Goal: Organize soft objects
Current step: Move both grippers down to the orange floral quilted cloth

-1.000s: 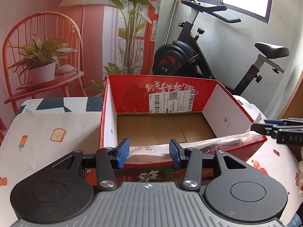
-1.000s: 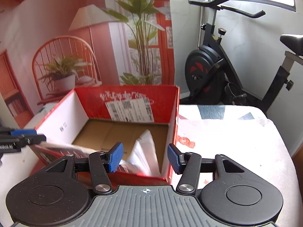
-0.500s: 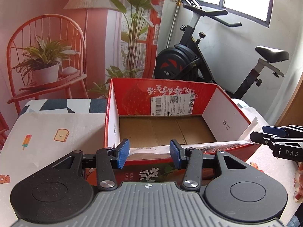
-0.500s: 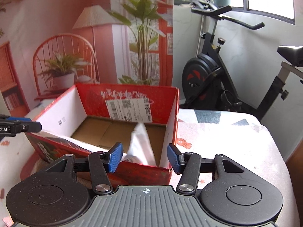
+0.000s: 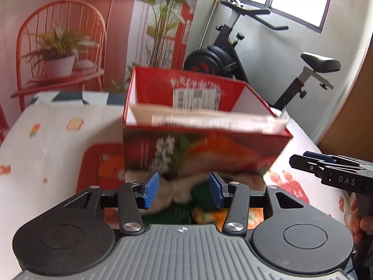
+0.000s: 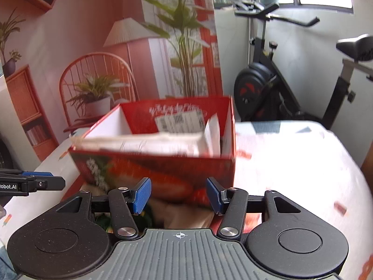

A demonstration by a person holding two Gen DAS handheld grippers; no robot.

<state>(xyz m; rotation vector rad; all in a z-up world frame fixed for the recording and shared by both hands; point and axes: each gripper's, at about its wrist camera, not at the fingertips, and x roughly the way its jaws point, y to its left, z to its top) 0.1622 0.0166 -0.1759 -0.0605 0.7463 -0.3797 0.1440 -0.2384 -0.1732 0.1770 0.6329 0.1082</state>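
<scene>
A red cardboard box point(image 5: 205, 149) stands open on the table, also seen in the right wrist view point(image 6: 163, 175). A plastic-wrapped package point(image 5: 209, 120) lies across its top just behind the front wall point(image 6: 144, 143). In front of the box, beige point(image 5: 167, 191) and green point(image 5: 202, 193) soft items lie blurred on a red sheet. My left gripper point(image 5: 183, 190) hovers open above them, with nothing between its pads. My right gripper point(image 6: 178, 194) is open too, over a beige soft item point(image 6: 181, 214). Each gripper shows at the other view's edge: the right gripper point(image 5: 326, 168), the left gripper point(image 6: 35, 183).
The table point(image 5: 46, 140) carries a white cloth with small prints. An exercise bike point(image 5: 233, 53) stands behind it, beside a printed backdrop of a chair and plants. A hand point(image 5: 359, 221) holds the right gripper's handle at the table's right side.
Both grippers have drawn back from the box, whose front wall now shows in full. The package stays on the box. Soft items have come into view under the fingers.
</scene>
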